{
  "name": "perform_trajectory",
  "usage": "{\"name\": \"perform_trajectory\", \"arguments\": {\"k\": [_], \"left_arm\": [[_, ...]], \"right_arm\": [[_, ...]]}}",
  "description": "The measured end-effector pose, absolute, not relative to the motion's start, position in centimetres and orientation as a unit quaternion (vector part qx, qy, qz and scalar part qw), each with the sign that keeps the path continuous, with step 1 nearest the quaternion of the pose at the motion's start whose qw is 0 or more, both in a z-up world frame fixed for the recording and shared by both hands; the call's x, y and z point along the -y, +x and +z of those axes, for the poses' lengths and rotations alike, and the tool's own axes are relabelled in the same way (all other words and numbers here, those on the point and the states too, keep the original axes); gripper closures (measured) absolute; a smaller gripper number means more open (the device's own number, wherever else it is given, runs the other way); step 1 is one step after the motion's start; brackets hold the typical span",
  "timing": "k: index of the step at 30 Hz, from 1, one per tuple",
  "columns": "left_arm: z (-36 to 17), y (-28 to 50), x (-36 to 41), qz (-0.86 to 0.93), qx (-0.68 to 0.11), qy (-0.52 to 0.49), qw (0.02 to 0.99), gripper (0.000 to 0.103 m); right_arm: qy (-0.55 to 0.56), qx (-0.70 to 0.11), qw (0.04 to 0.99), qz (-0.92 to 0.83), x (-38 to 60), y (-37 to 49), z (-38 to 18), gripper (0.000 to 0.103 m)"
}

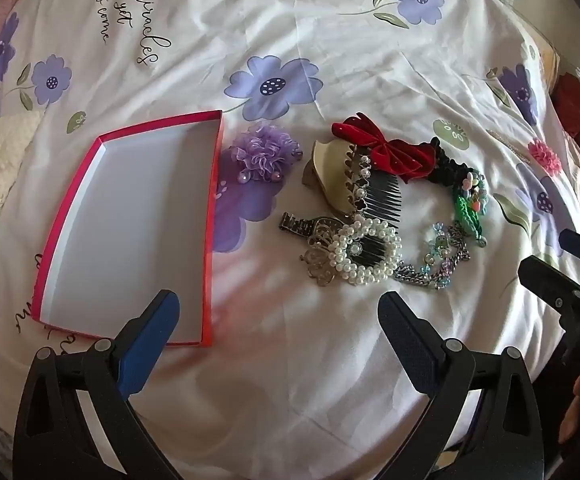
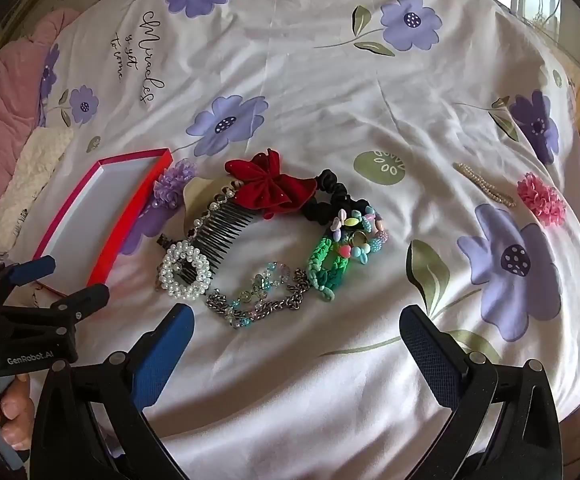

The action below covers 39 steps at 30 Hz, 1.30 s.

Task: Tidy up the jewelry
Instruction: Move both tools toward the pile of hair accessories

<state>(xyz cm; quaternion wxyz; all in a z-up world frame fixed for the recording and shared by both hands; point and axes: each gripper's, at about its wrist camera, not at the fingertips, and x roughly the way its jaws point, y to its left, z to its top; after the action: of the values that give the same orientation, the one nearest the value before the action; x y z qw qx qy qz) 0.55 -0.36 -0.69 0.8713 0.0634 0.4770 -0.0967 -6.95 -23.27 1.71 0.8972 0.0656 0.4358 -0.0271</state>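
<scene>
I see both tools wide open w/ nothing held: left tool, right tool. Jewelry pile sits frame center on bed; red box center-left.

Soft window daylight, sharp, fisheye-warped edges.

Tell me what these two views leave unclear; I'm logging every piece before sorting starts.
- Beige claw clip: mostly under the comb and red bow in both views.
- Metal strap piece: one end runs under the pearl bracelet; barely visible in the right wrist view.
- Pearl strand: thin and small; its clasp is unreadable.
- Red box: near corner behind the left gripper.
</scene>
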Motion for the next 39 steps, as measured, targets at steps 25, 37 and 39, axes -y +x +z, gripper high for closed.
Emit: {"name": "perform_trajectory", "arguments": {"k": [25, 37, 39], "left_arm": [[-1.1, 1.4, 0.7, -0.098, -0.483, 0.064, 0.868, 0.003], [-2.6, 2.5, 0.4, -0.115, -0.497, 0.046, 0.859, 0.004], [-2.9, 2.8, 0.5, -0.119, -0.499, 0.046, 0.857, 0.004]], "right_arm": [[0.109, -0.404, 0.908, -0.01, 24.4, -6.9, 1.7, 0.0], [0.134, -0.411, 0.902, -0.015, 26.2, -6.0, 0.0, 0.001], [0.147, -0.414, 0.898, -0.013, 26.7, -5.8, -0.5, 0.001]]}}
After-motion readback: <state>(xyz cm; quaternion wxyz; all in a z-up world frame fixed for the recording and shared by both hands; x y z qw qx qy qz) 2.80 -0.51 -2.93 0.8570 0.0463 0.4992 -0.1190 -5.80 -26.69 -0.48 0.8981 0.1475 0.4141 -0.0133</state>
